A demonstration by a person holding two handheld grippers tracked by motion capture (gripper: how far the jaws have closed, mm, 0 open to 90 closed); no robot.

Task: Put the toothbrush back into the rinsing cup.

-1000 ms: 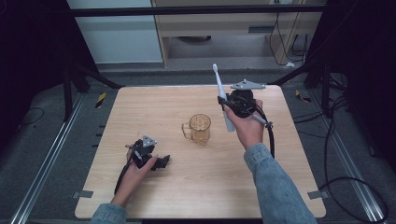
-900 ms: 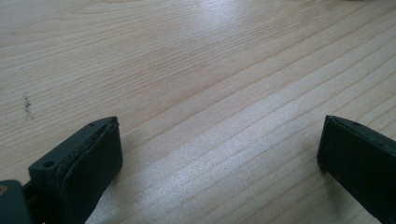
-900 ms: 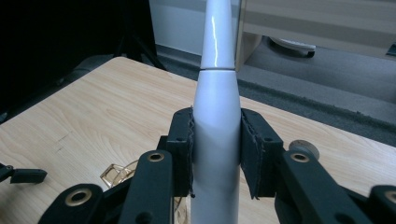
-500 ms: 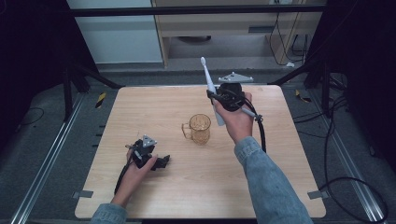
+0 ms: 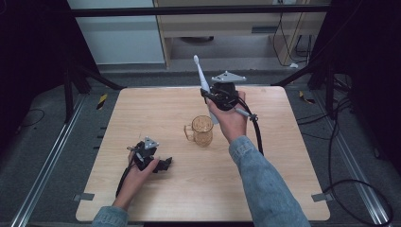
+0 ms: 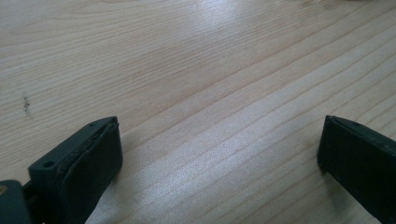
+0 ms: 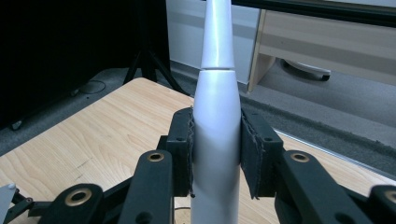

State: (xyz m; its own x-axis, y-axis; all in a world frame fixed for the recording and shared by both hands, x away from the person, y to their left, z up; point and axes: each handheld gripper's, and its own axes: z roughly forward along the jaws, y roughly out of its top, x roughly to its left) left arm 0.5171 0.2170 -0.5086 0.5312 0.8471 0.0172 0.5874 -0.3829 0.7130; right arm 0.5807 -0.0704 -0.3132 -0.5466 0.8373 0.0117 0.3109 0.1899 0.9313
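Right gripper (image 5: 211,97) raised above far centre of counter (image 5: 142,113), forearm angled up from near right, jaws clamped on white electric toothbrush (image 5: 203,87), its head pointing up and far. Amber mug (image 5: 202,131) just near-left of it. Left gripper (image 5: 158,164) rests on near-left counter, jaws wide apart, holding nothing.

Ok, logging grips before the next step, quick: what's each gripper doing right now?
Left gripper: open, nothing between its jaws, resting on the table.
Right gripper: shut on the toothbrush, held above the mug.

White toothbrush (image 5: 202,81), amber mug (image 5: 202,130), pale wood-grain table (image 5: 142,118)
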